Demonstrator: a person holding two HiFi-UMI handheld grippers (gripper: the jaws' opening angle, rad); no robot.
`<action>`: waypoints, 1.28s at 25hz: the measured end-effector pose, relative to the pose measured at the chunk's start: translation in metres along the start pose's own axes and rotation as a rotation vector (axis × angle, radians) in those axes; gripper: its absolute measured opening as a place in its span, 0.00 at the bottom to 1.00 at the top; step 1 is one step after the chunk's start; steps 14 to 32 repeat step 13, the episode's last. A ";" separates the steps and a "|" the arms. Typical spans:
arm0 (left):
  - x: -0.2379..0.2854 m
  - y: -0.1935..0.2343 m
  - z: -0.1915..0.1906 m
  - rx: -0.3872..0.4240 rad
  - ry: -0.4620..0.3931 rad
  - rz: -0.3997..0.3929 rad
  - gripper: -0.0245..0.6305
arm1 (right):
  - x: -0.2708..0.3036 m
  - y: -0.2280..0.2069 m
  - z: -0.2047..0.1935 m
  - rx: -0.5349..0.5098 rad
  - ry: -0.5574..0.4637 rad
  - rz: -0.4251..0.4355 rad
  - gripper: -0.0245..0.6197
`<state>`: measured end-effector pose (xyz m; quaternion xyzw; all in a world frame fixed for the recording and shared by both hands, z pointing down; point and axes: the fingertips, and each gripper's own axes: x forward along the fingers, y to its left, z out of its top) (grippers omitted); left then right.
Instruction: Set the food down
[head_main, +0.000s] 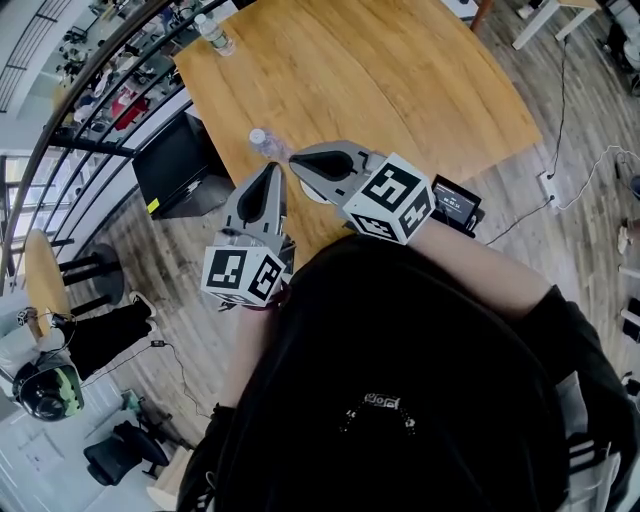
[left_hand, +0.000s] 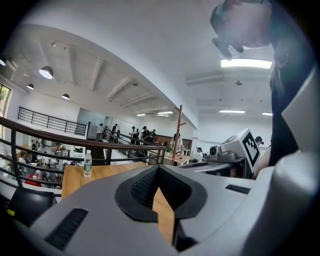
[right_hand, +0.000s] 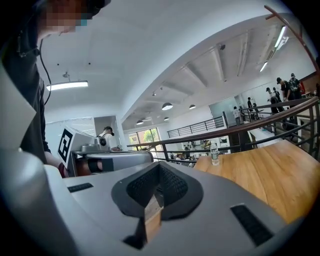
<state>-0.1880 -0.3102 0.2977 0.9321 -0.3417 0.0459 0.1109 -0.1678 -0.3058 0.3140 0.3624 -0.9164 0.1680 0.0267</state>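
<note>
Both grippers are hanging level, left gripper (head_main: 268, 180) and right gripper (head_main: 306, 163) each pinched together on nothing, apparently finished. Just under the right one's tips a white dish (head_main: 316, 193) is resting, perhaps holding food I cannot see; a bottle (head_main: 262, 143) is standing just beyond.

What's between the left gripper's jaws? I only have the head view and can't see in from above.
Observer: Nothing. In the left gripper view, the left gripper has its jaws together with nothing between the pads.
Operator: And the other one?
Observer: The right gripper is shut and empty as well. Only the wooden table shows past its tips.
Operator: Anything beyond the table?
Observer: Past the dark railing, a group of people stands in the distance.
</note>
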 end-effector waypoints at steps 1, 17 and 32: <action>0.002 0.001 0.000 -0.003 -0.001 -0.004 0.04 | -0.001 -0.001 0.000 -0.003 0.002 -0.002 0.07; 0.015 -0.005 0.001 -0.018 -0.003 -0.038 0.04 | -0.006 -0.004 -0.001 -0.019 0.021 -0.010 0.07; 0.015 -0.005 0.001 -0.018 -0.003 -0.038 0.04 | -0.006 -0.004 -0.001 -0.019 0.021 -0.010 0.07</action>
